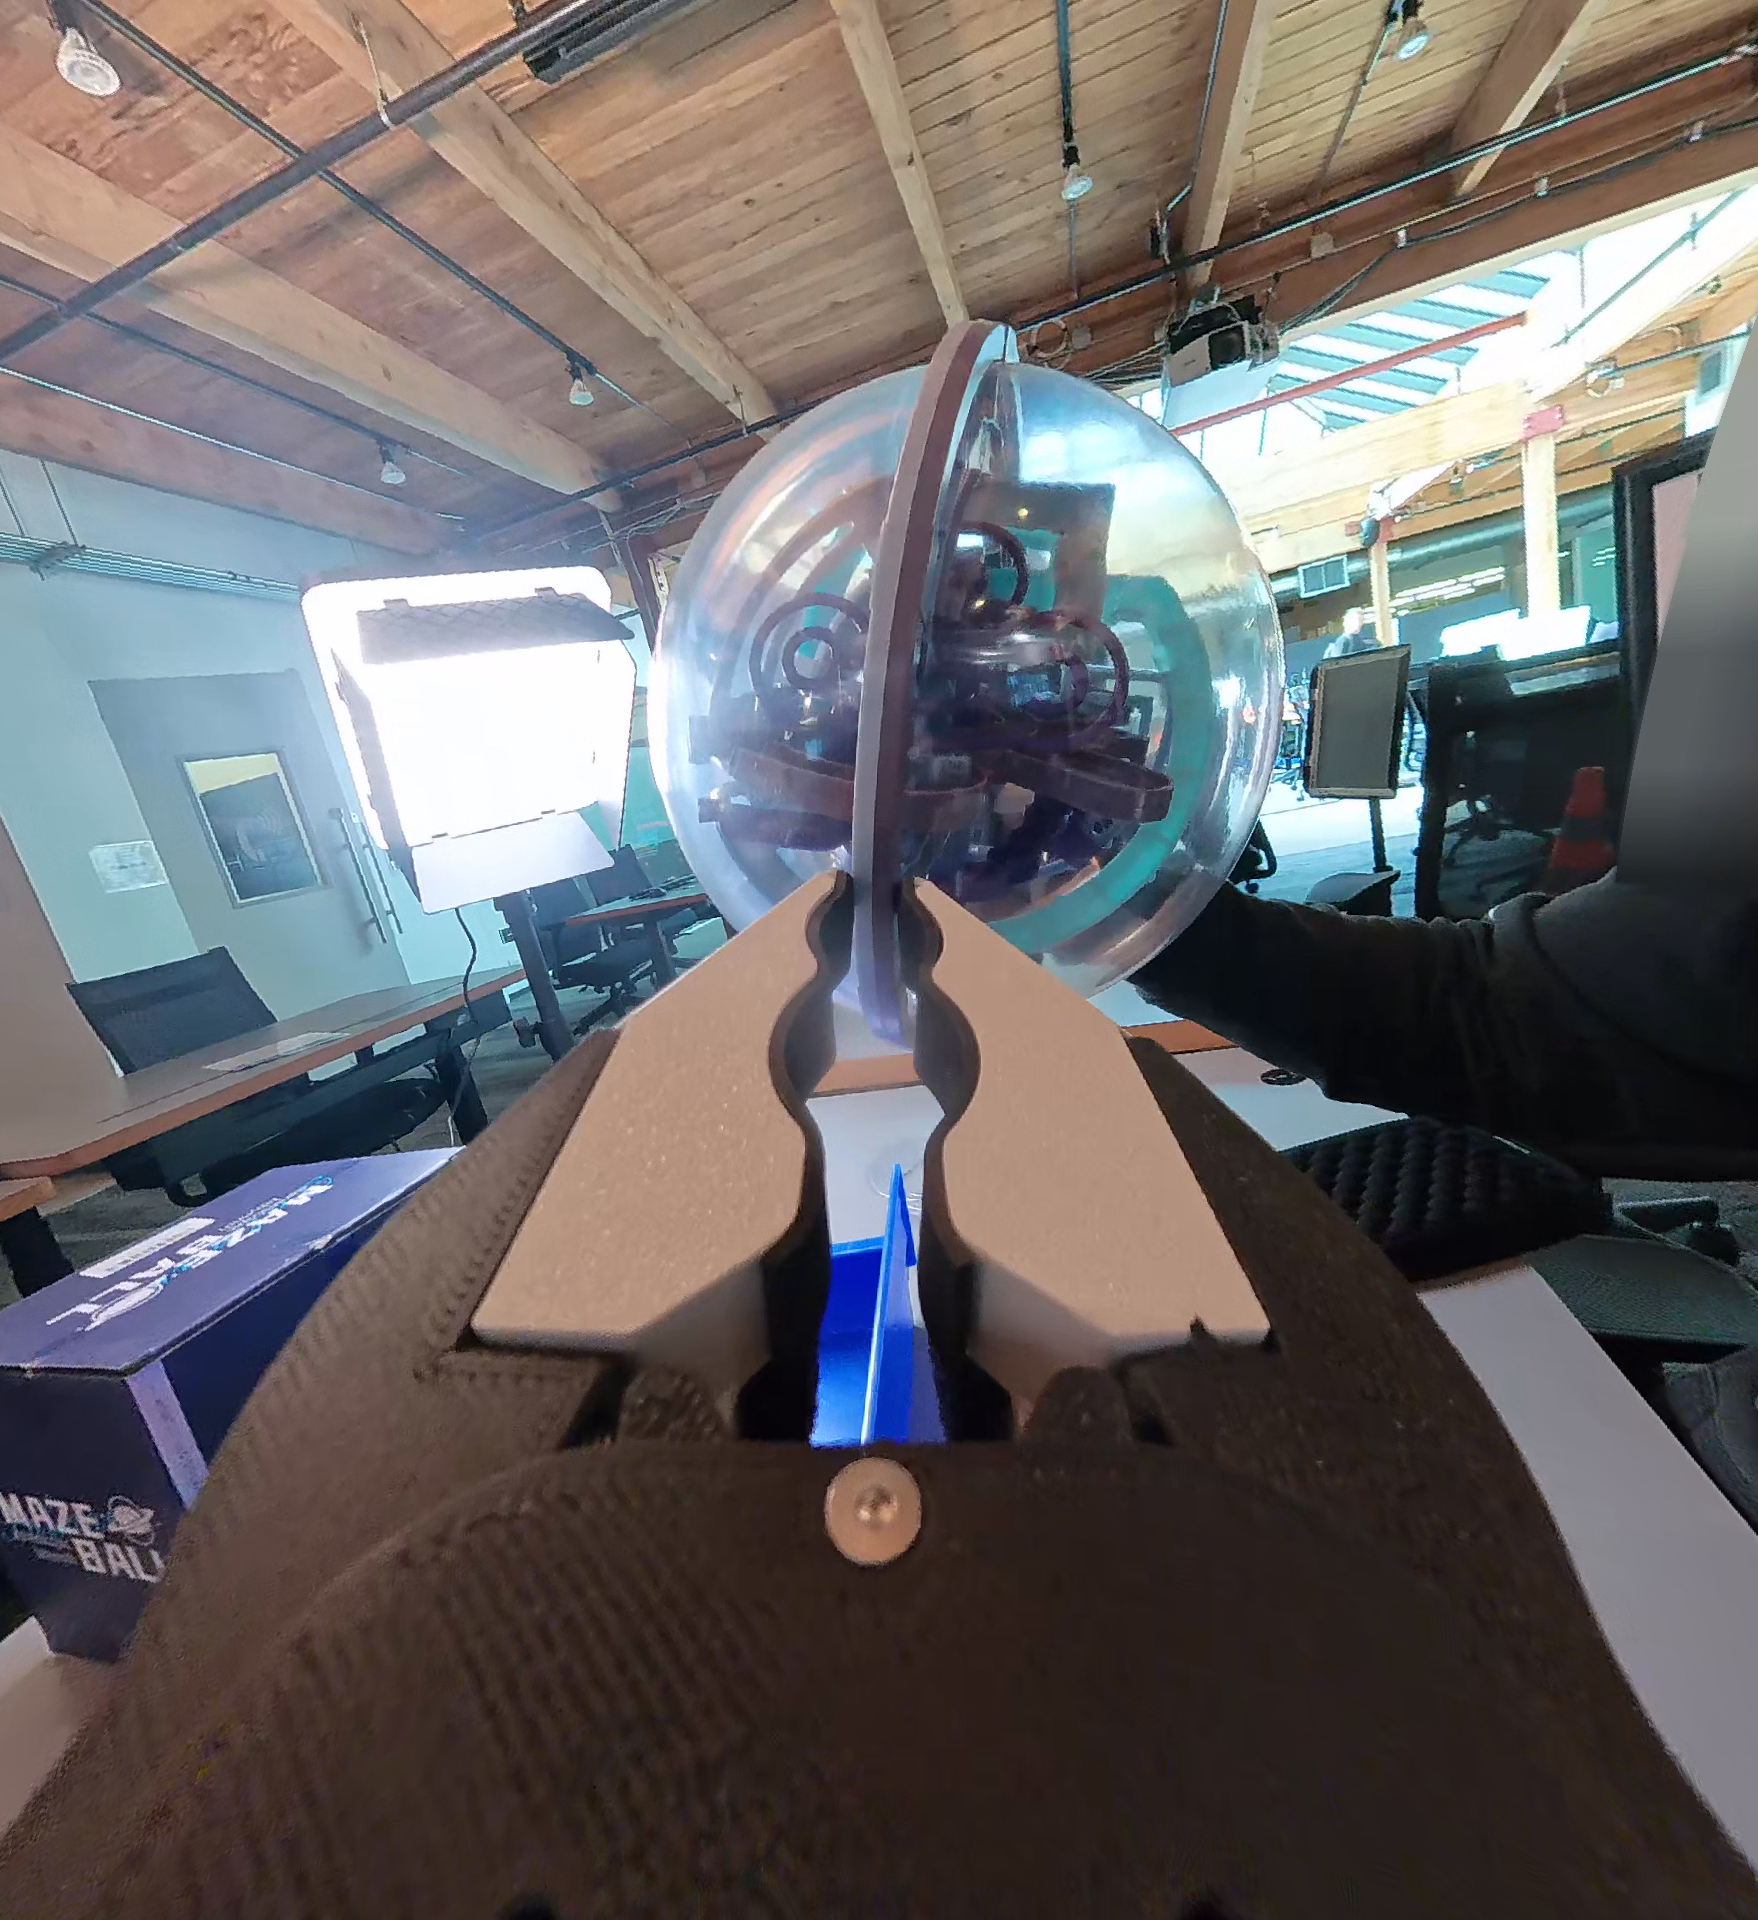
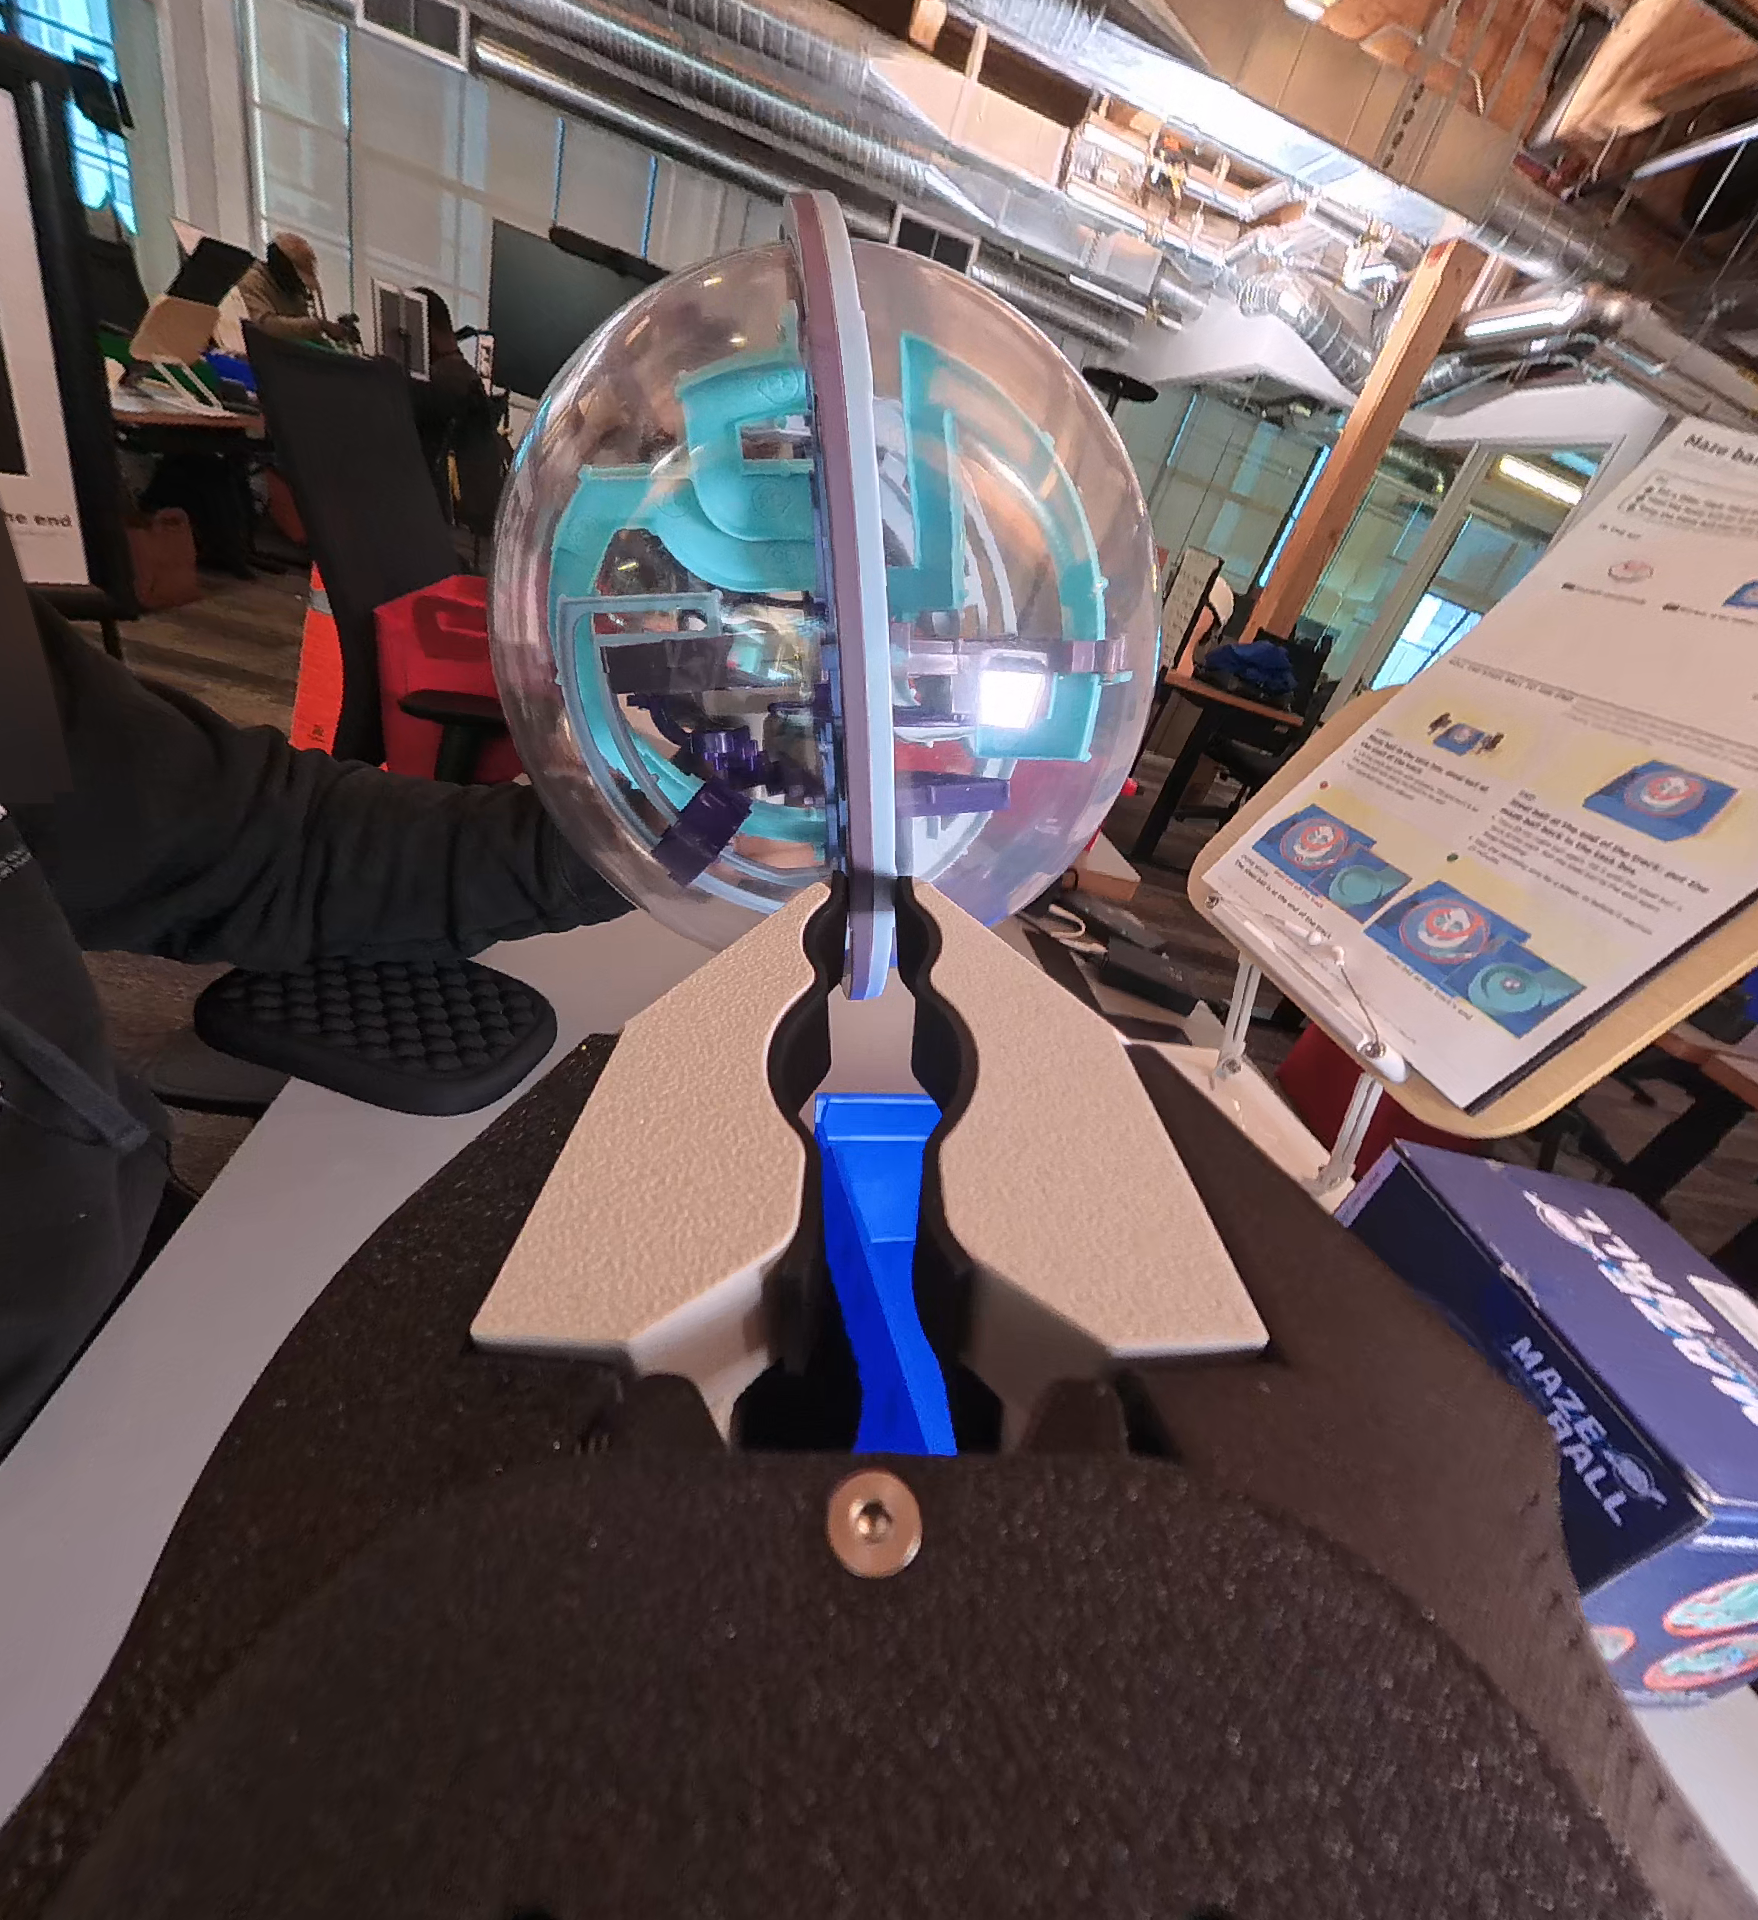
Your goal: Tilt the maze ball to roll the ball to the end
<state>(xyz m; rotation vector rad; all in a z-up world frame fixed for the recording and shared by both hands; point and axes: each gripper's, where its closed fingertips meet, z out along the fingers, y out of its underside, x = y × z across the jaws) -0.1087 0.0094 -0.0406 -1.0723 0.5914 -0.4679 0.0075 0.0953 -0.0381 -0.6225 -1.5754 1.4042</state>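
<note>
The maze ball [image 1: 968,686] is a clear sphere with teal and purple tracks inside and a flat ring around its middle. It is held up in the air, ring edge-on and upright. My left gripper [image 1: 877,902] is shut on the ring's lower edge. In the right wrist view the maze ball [image 2: 823,592] shows from the other side, and my right gripper [image 2: 867,902] is shut on the ring's lower edge there. I cannot make out the small ball inside the tracks. A person's dark sleeve [image 1: 1457,997] reaches behind the sphere.
A blue tray [image 2: 880,1247] sits on the white table [image 2: 127,1382] below the grippers. The dark blue maze ball box [image 1: 127,1371] lies to one side, also in the right wrist view [image 2: 1633,1392]. An instruction sheet on a stand [image 2: 1540,831] is at the right. A bright studio light [image 1: 480,717] stands behind.
</note>
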